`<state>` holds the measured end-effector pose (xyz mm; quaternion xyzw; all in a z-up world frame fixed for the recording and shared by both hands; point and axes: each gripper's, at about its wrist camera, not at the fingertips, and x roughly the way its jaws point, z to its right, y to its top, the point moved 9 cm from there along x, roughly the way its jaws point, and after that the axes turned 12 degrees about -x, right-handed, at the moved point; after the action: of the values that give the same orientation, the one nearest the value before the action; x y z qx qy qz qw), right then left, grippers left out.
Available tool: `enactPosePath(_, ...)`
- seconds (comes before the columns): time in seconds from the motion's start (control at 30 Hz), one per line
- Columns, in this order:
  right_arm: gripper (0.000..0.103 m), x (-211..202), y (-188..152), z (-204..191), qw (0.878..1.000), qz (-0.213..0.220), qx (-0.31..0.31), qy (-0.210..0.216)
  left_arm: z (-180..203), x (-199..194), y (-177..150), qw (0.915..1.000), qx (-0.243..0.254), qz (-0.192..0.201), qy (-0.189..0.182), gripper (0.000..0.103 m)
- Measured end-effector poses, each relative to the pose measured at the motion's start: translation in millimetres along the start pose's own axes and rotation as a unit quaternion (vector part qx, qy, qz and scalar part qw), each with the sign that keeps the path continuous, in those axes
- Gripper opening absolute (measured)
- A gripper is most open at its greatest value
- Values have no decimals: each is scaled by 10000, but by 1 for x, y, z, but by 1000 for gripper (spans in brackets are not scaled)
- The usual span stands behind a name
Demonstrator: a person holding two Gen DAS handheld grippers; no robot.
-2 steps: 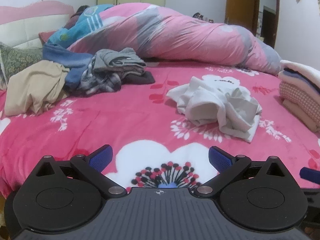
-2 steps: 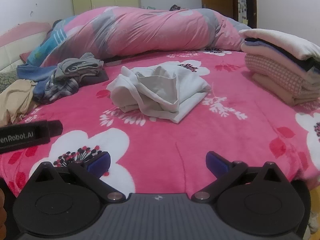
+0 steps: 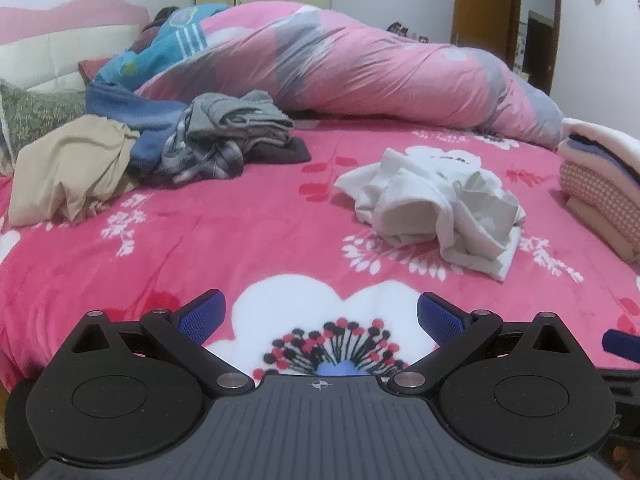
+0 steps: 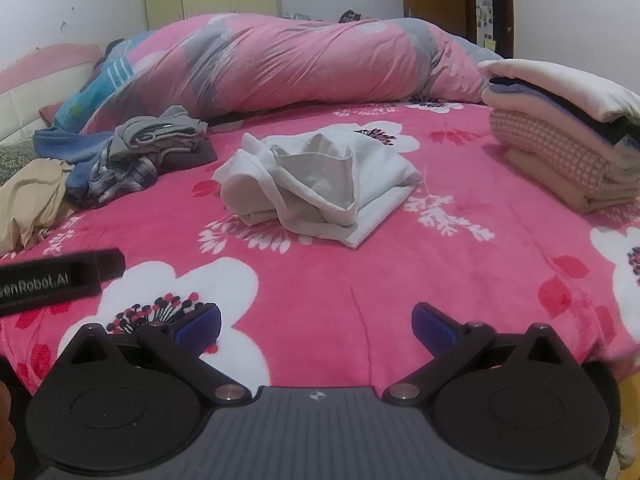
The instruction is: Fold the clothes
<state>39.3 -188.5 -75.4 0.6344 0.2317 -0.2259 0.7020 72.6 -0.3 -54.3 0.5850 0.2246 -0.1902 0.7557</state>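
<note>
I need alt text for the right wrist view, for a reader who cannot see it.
A crumpled white garment lies mid-bed on a pink floral blanket, ahead of the open, empty right gripper. A folded stack sits to the right, unfolded clothes to the left.

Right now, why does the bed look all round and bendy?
Left wrist view: the fisheye lens curves the pink blanket and darkens the corners. Right wrist view: same bulge; the white garment at the centre looks sharp, while the folded stack near the edge stretches.

right gripper (image 4: 316,322) fingers apart | white garment (image 4: 320,184) crumpled ahead | folded stack (image 4: 560,128) right
</note>
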Motion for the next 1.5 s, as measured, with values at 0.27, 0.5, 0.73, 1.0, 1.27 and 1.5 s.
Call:
enactPosePath(0.27, 103, -2, 4, 2, 9999, -23, -47, -157, -5, 7, -11, 10000, -5, -34, 53, 103)
enactPosePath(0.5, 103, 0, 9, 6, 9993, -19, -40, -375, -4, 10, -4, 9998, 79, -65, 143, 103)
enactPosePath(0.73, 103, -4, 5, 13, 9990, -91, 120, -415, -1, 15, -12, 9995, -101, -288, 66, 103)
enactPosePath(1.0, 103, -5, -1, 17, 9988, -126, 164, -443, 1, 15, -19, 9993, -82, -314, 174, 103)
enactPosePath(1.27, 103, -6, -1, 18, 9988, -116, 152, -457, 3, 14, -23, 9992, -11, -326, 232, 103)
enactPosePath(1.5, 103, -7, 0, 17, 9988, -100, 124, -467, 5, 15, -25, 9991, 26, -365, 228, 103)
